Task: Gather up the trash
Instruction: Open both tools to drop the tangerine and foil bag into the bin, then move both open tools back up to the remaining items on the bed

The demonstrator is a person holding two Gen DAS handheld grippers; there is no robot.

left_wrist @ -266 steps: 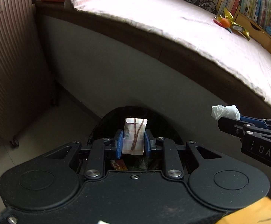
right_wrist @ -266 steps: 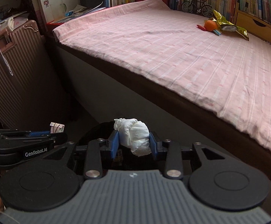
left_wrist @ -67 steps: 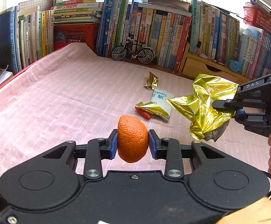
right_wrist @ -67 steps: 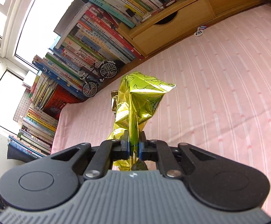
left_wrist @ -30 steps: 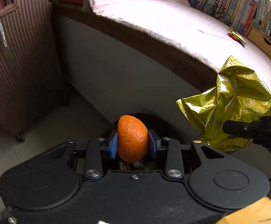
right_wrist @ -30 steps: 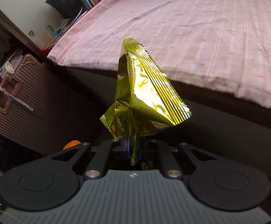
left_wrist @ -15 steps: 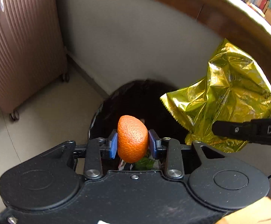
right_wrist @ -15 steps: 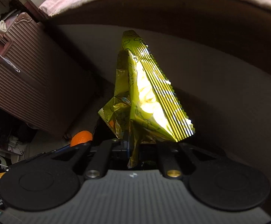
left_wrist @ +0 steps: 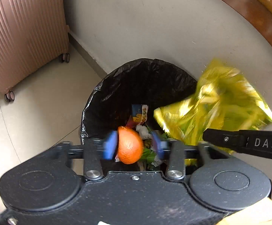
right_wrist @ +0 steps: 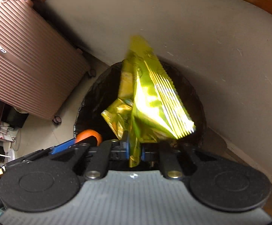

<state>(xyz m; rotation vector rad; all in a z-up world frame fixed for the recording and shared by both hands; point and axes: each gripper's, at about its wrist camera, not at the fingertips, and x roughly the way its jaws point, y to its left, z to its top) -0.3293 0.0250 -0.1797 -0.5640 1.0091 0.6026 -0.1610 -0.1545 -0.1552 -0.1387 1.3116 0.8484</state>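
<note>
Above bin: both tongs are pointing down over the round black-bagged trash bin (left_wrist: 121, 86).
Left tongs (left_wrist: 134, 145): jaws just opening, standing apart; orange peel (left_wrist: 130, 145) is sitting loose between them.
Right tongs (right_wrist: 135, 151): jaws just opening; crinkled gold foil wrapper (right_wrist: 147, 101) is hanging between them, over the bin.
</note>
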